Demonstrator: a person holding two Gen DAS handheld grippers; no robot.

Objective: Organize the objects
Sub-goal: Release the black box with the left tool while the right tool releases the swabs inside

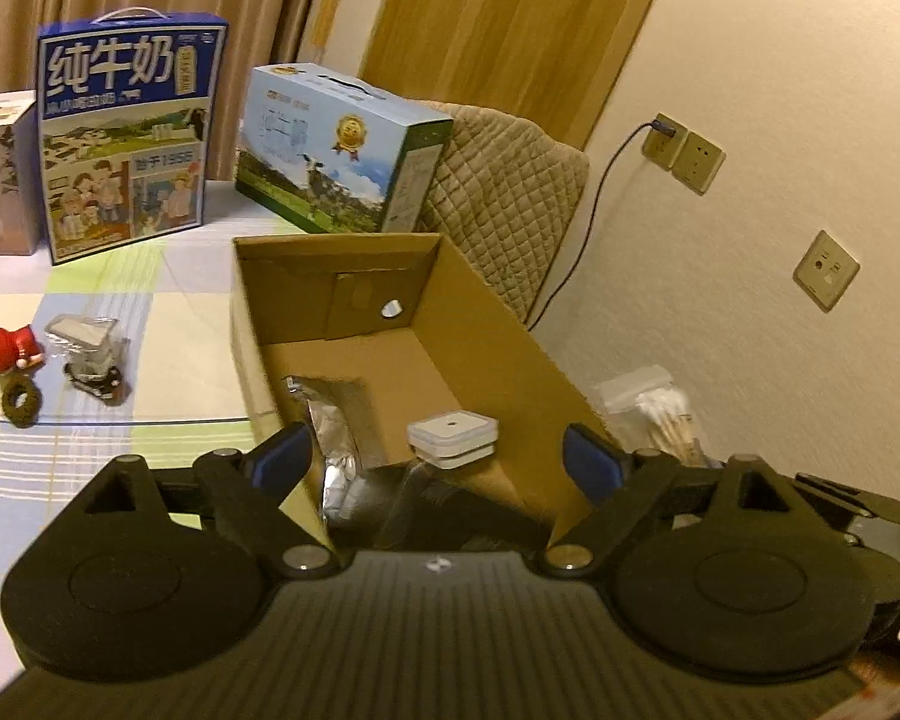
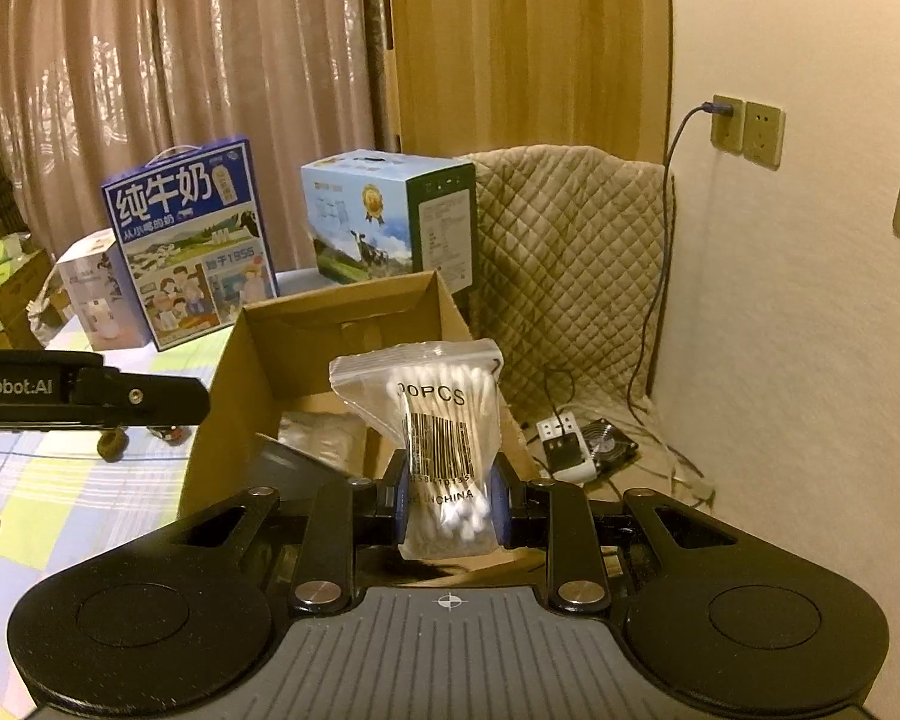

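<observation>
Clamped between the right gripper point(image 2: 448, 498) fingers, a bag of cotton swabs point(image 2: 435, 420) stands upright just over the cardboard box's point(image 1: 498, 336) near edge. Left gripper point(image 1: 438, 459) hangs spread wide above that box, holding nothing

- I'm looking into a home bedroom: a bed under a pastel checked sheet point(image 1: 120, 300).
- Long shiny pinkish-brown curtains point(image 2: 180, 90), a quilted beige padded headboard point(image 2: 570, 252), beige wall sockets point(image 2: 762, 132).

Clear bag of cotton swabs point(image 2: 447, 438) upright, above open cardboard box point(image 2: 258, 360)
</observation>
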